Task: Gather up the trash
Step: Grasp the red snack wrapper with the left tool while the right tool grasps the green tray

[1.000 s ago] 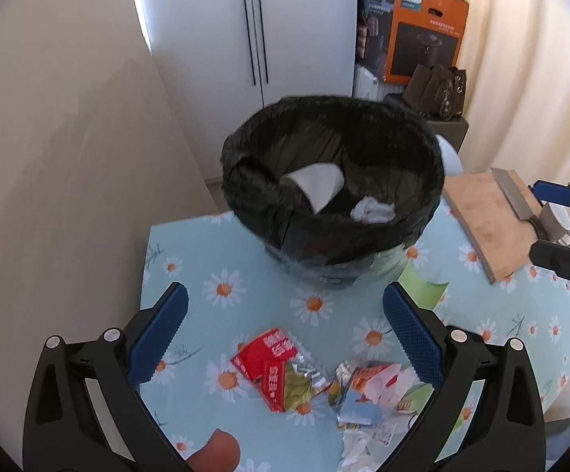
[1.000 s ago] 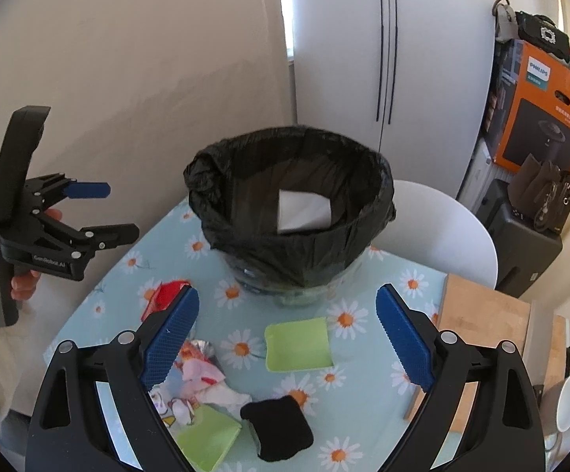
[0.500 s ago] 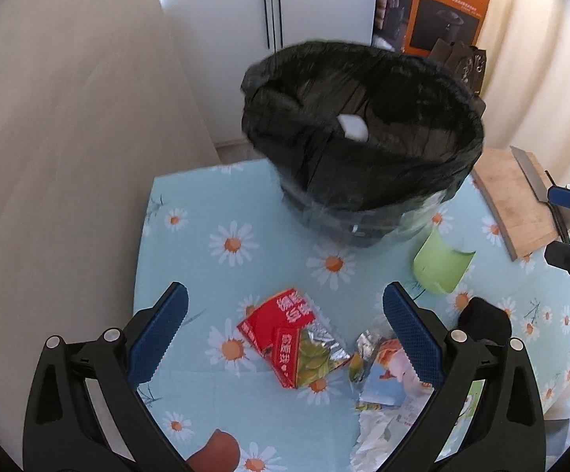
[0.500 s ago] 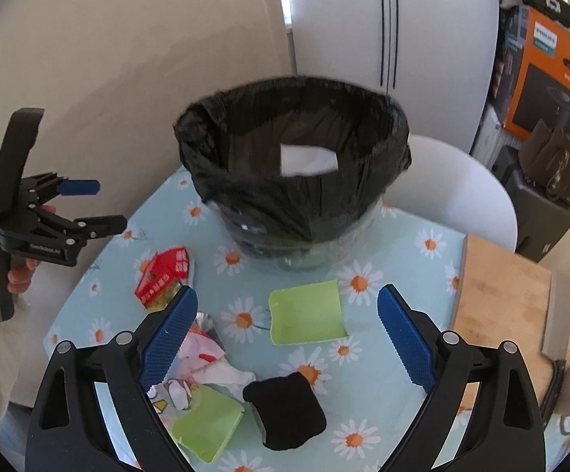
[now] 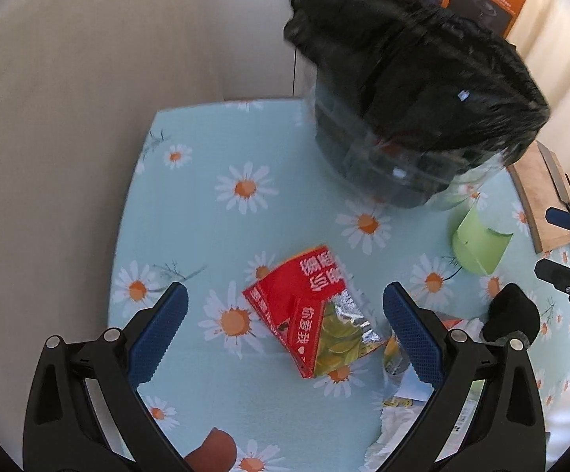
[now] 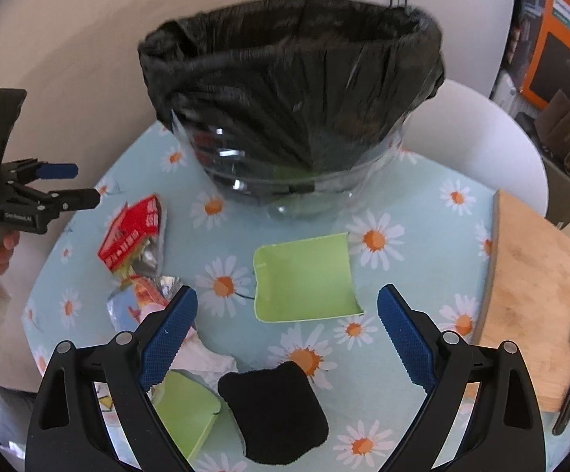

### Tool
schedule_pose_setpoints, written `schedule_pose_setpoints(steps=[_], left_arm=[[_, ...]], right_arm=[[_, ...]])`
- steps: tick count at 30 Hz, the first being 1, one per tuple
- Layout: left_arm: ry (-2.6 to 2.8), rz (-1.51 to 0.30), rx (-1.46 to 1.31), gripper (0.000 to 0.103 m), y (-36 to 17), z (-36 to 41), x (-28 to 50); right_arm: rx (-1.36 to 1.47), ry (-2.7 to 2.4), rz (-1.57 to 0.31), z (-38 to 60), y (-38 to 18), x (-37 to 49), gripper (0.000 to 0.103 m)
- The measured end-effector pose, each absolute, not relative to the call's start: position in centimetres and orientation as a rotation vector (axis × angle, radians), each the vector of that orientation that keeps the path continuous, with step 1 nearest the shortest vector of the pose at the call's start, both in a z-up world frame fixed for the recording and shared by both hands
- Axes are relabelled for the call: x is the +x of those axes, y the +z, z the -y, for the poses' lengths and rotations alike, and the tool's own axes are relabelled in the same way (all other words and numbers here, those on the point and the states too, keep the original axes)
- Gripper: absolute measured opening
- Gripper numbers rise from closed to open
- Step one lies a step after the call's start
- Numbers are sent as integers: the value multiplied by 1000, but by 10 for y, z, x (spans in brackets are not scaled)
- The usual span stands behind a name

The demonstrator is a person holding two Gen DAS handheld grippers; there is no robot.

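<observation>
The left tongs (image 5: 285,326) gape wide and empty above a torn red foil snack wrapper (image 5: 312,310) lying on the daisy-print blue tabletop (image 5: 206,149). The right tongs (image 6: 287,332), equally wide and empty, hang over a flat light-green paper piece (image 6: 304,277). Farther off stands the black-lined clear trash bin (image 6: 293,90).

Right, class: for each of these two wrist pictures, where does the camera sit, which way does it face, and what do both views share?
Left wrist: rides the left gripper, looking down over its open fingers at the red snack wrapper; the right gripper shows at the right edge.
Right wrist: rides the right gripper, open, facing the green paper and black cloth; the left gripper shows at left.
Shared: bin with black bag, wrapper, daisy tablecloth.
</observation>
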State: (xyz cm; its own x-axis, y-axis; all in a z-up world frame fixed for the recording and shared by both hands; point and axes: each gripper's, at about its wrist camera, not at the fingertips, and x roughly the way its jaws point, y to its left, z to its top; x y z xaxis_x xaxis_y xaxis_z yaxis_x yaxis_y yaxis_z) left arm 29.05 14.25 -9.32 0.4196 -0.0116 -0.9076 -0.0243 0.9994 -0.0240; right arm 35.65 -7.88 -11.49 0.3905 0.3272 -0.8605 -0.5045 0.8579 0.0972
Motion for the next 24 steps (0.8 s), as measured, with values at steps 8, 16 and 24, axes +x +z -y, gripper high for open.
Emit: schedule_pose_setpoints(steps=[8,16,24], left_arm=[[14,-1221,-48,97,-129,-150,297],[-1,-1304,-81,97,-165,-150,308],[-35,-1346,-147,97,-182,-149,321]], right_arm=[[-221,542,-1109,70,-143,368,88],[-276,548,-1155,65,-171,376,88],[-318,546,-1195,59,-192,383,88]])
